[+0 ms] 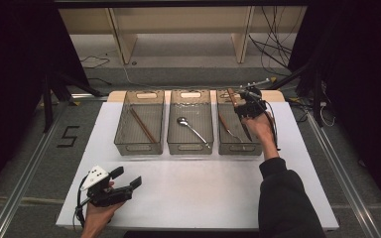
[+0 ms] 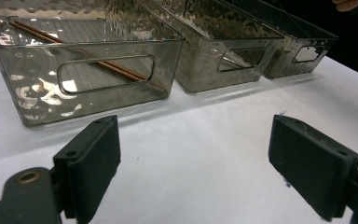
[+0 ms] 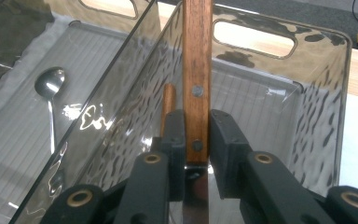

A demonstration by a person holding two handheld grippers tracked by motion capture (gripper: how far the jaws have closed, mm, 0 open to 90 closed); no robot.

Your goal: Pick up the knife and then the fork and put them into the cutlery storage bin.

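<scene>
Gripping one wooden-handled knife, right gripper clamped over right bin.
Counting three bins, one spoon, chopsticks; left gripper open, lower left.

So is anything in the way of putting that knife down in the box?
Yes, a little. The right gripper holds the knife over the right bin, where a fork already lies on the floor. The rest looks free.

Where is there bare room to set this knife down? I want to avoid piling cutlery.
Free: the white table between the bins' near walls and the left gripper. Crowded: the right bin, with a fork under the right gripper clamping the knife.
</scene>
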